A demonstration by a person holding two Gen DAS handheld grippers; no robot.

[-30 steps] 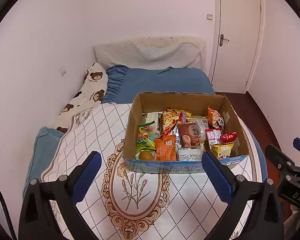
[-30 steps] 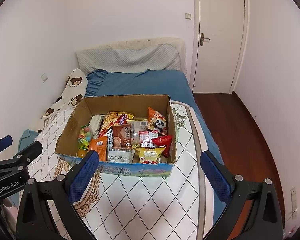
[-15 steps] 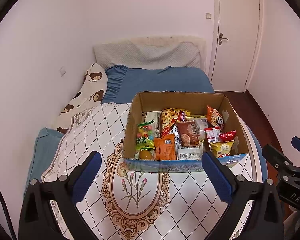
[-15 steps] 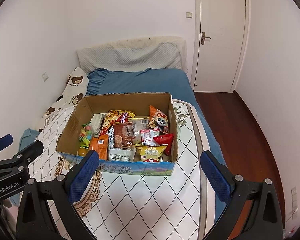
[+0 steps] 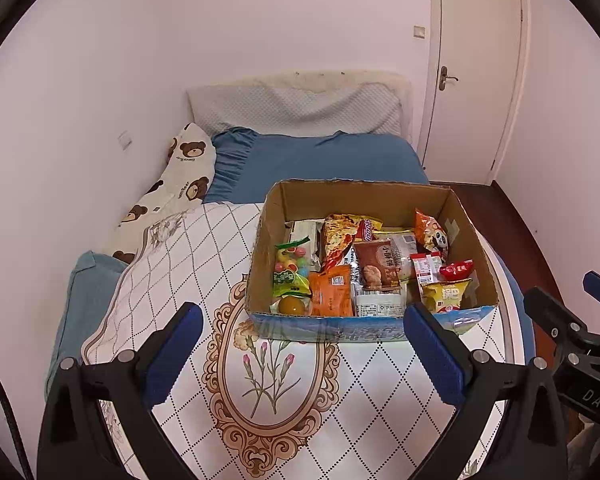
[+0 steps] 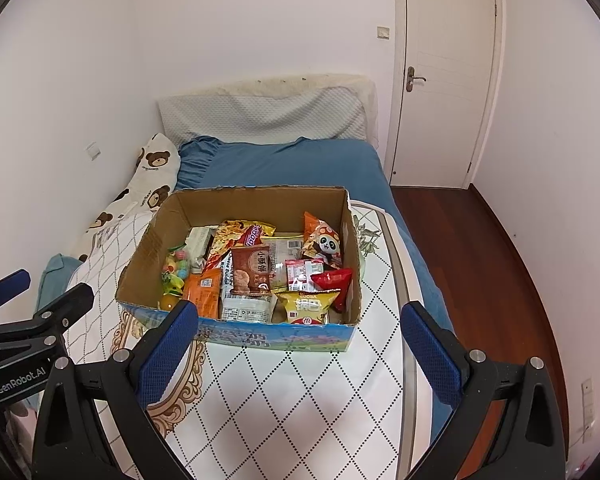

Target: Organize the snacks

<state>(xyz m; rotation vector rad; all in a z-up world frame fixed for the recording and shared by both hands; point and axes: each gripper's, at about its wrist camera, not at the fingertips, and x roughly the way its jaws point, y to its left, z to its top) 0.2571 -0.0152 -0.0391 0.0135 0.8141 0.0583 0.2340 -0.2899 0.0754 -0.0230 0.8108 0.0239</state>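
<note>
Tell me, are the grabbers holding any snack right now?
No. The left gripper and right gripper are open and empty; the snacks sit in the cardboard box.

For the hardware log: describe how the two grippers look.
The left gripper and right gripper match: black angular plastic frames with silver bolts and blue textured finger pads. White lettering reads "GenRobot.AI" on the left, "DAS" on the right.

Matt brown cardboard box (image 5: 466, 224) holds glossy plastic snack packets (image 5: 374, 268); quilted cloth cover (image 5: 172, 264) beneath; glossy dark wood floor (image 6: 496, 264) right.
</note>
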